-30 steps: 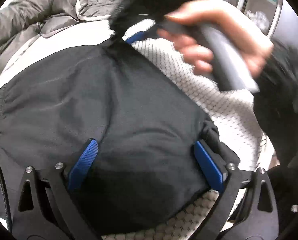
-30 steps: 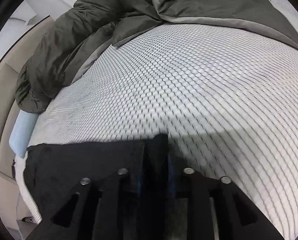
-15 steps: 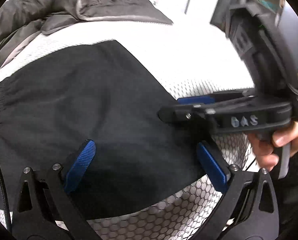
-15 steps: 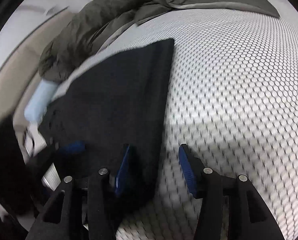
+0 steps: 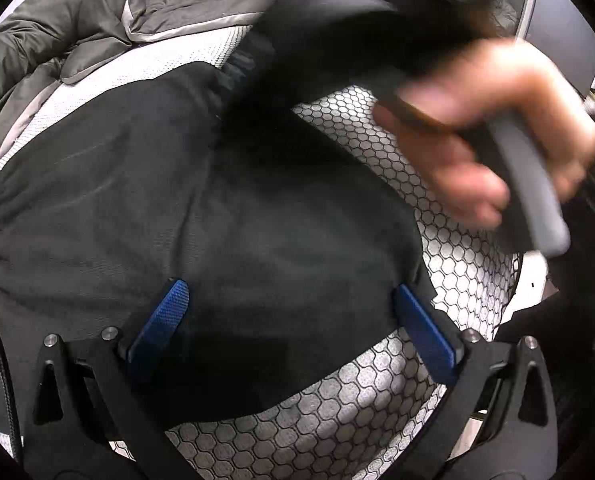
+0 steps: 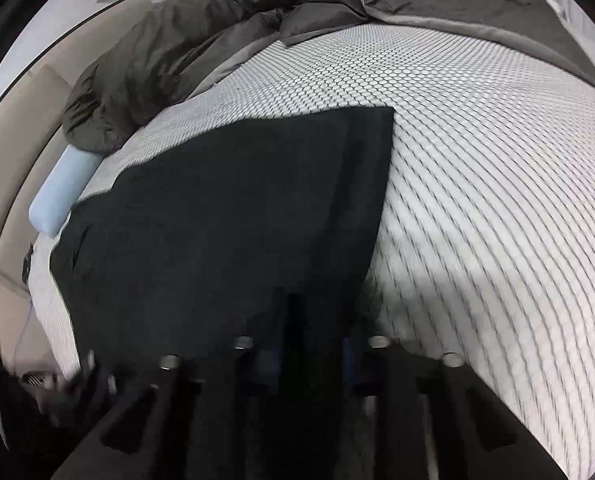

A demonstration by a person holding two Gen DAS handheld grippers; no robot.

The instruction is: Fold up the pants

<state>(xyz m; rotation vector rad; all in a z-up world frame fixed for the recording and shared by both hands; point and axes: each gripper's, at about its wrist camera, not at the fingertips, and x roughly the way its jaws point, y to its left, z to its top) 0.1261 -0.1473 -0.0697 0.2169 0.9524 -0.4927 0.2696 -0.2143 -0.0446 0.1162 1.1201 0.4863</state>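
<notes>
Now mid-fold: right gripper (image 6: 309, 344) closing on black pants (image 6: 233, 216) edge, left gripper (image 5: 289, 320) spread wide, empty, over them. Next: carry that edge across, lay flat on mattress (image 6: 477, 160).

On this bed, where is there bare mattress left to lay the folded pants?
Bare mesh mattress lies right of the black pants, below the olive duvet. The left side is crowded: pants, light blue pillow, bunched duvet.
</notes>
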